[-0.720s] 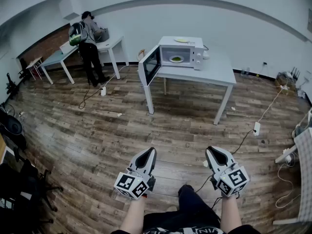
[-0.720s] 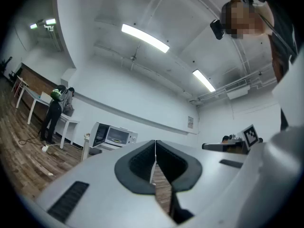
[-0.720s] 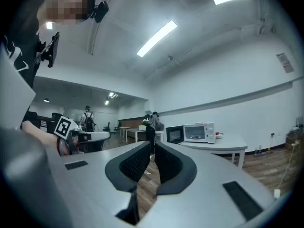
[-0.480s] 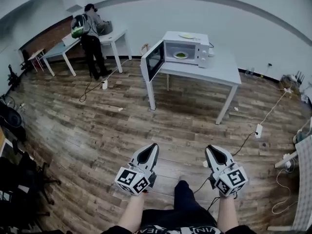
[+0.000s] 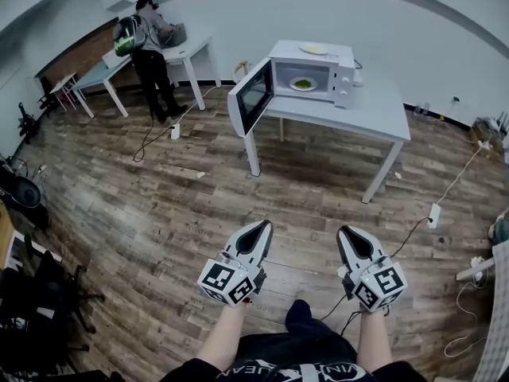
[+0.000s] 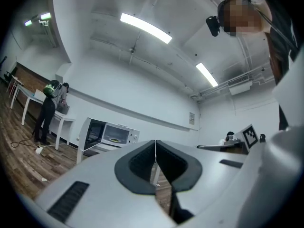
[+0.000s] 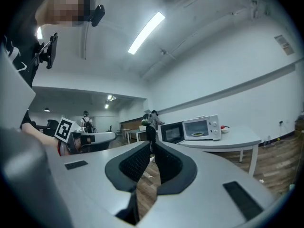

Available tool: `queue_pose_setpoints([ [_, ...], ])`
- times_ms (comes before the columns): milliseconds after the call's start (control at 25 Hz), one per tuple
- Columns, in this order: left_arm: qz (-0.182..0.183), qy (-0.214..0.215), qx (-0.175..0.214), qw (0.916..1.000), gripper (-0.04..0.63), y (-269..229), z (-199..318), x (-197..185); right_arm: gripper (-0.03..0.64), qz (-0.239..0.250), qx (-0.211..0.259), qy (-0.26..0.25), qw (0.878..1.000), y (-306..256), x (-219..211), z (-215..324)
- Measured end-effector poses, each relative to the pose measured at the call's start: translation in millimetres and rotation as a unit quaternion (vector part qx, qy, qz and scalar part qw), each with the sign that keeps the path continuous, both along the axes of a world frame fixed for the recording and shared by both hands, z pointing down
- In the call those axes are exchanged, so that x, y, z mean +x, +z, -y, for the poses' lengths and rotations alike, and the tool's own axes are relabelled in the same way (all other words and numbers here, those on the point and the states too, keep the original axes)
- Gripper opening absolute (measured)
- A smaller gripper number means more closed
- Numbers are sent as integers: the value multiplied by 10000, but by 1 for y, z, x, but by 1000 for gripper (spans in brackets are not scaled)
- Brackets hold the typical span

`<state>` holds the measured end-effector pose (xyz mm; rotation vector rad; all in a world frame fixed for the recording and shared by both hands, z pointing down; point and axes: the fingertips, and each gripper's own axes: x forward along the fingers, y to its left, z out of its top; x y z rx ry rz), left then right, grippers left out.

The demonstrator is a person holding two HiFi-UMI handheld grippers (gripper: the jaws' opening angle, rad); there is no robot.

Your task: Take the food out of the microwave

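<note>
A white microwave (image 5: pixel 312 72) stands on a white table (image 5: pixel 366 118) across the room, its door (image 5: pixel 253 95) swung open to the left. Inside it lies a plate of green food (image 5: pixel 302 83). My left gripper (image 5: pixel 261 228) and right gripper (image 5: pixel 350 233) are held low in front of me over the wood floor, far from the table, both shut with nothing in them. The left gripper view shows the left gripper (image 6: pixel 155 144) with the microwave (image 6: pixel 113 134) far off to its left. In the right gripper view the right gripper (image 7: pixel 152 144) has the microwave (image 7: pixel 202 127) and the food (image 7: pixel 201 133) to its right.
A second plate (image 5: pixel 313 48) lies on top of the microwave. A person (image 5: pixel 147 50) stands at another white table (image 5: pixel 103 74) at the far left. Cables and a power strip (image 5: pixel 433 211) lie on the floor to the right of the table.
The microwave and table appear a little larger and nearer in the head view. Both grippers stay shut in front of me, shifted slightly up and right in the picture.
</note>
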<state>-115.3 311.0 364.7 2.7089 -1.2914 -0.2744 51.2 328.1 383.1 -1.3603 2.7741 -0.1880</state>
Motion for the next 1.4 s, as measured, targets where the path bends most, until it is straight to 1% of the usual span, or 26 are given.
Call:
queue_pose_setpoints([
  [240, 41, -55, -101, 9999, 9, 3, 59, 18, 51, 44, -155, -146, 9998, 5, 10, 61],
  [480, -3, -211, -140, 9997, 9, 6, 106, 29, 51, 10, -117, -429, 9990, 4, 12, 111],
  [640, -47, -287, -136, 9995, 11, 7, 131, 41, 51, 47, -117, -553, 9984, 6, 23, 137],
  [840, -35, -365, -181, 9992, 9, 13, 149, 51, 51, 84, -155, -612, 9980, 10, 34, 159],
  [1040, -104, -535, -267, 9982, 9, 15, 164, 48, 51, 98, -213, -682, 9974, 12, 39, 171],
  [1240, -37, -516, -293, 9982, 11, 21, 176, 51, 51, 242, -371, -649, 9969, 24, 44, 183],
  [1400, -78, -566, -397, 9976, 9, 30, 199, 47, 51, 197, -474, -697, 9962, 34, 39, 203],
])
